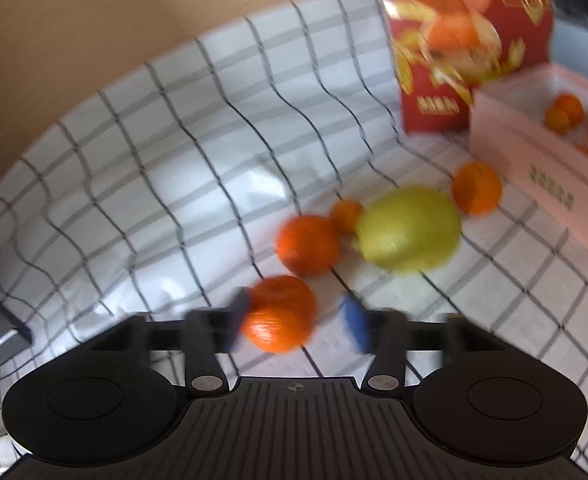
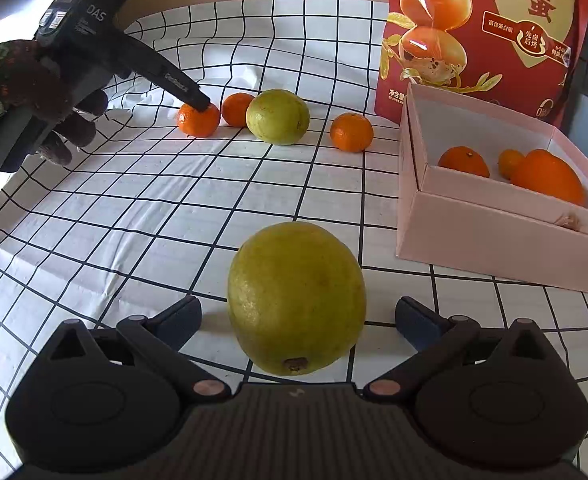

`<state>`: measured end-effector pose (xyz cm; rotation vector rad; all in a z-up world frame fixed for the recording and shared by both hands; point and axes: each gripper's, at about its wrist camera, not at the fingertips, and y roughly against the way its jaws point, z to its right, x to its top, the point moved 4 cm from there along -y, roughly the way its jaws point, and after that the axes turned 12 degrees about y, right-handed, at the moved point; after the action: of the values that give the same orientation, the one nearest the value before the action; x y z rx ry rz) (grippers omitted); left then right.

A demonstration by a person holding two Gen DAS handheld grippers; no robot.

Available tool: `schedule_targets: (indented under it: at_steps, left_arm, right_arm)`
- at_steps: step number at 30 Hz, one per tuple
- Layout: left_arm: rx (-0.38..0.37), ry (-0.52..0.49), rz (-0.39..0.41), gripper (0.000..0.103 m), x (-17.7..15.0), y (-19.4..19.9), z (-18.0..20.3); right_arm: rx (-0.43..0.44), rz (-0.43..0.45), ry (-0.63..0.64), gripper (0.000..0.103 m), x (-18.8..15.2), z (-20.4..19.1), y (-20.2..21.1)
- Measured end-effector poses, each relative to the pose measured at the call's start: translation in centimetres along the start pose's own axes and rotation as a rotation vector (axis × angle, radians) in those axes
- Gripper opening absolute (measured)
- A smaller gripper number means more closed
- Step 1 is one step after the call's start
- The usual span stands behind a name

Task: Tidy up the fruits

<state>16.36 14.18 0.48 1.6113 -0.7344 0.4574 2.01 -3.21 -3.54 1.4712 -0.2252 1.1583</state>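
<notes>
From the left wrist, badly smeared by motion, the left gripper (image 1: pixel 299 320) stands with its blue pads spread around a mandarin (image 1: pixel 280 314) on the checked cloth (image 1: pixel 134 160). The pad on the picture's left seems to touch the peel, though the blur makes that uncertain; the other is clear of it, so nothing is clamped. Beyond lie more mandarins and a green fruit, with the pink box (image 1: pixel 533 160) off to the right.

From the right wrist, the right gripper (image 2: pixel 297 320) is spread wide with a large green citrus (image 2: pixel 295 298) resting on the cloth squarely between its fingers, a gap on each side, stem end towards the camera. The pink box, already holding three orange fruits, sits ahead to the right, nearer this hand than the left one, which is far across the cloth.
</notes>
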Motion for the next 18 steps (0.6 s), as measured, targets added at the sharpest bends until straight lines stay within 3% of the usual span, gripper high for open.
schedule_targets:
  at_steps: [1, 4, 9, 14, 17, 18]
  left_arm:
    - [-0.003, -0.017, -0.012, 0.081, -0.3, -0.2, 0.2]
    - [0.013, -0.009, -0.019, 0.082, -0.5, -0.6, -0.2]
    - [0.008, 0.180, -0.038, 0.077, 0.2, -1.5, -2.9]
    - [-0.010, 0.252, -0.086, 0.077, 0.3, -3.0, -4.1]
    - [-0.025, 0.276, -0.086, 0.069, 0.4, -3.4, -4.3]
    - [-0.027, 0.284, -0.081, 0.062, 0.5, -3.4, -4.4]
  right_arm:
    - [0.000, 0.000, 0.000, 0.103, 0.0, 0.0, 0.0]
    - [0.000, 0.000, 0.000, 0.103, 0.0, -0.1, 0.0]
    - [0.000, 0.000, -0.001, 0.103, 0.0, -0.1, 0.0]
    - [-0.001, 0.000, -0.002, 0.103, 0.0, -0.1, 0.0]
    - [-0.002, 0.001, -0.002, 0.103, 0.0, -0.1, 0.0]
    - [-0.002, 0.001, -0.002, 0.103, 0.0, -0.1, 0.0]
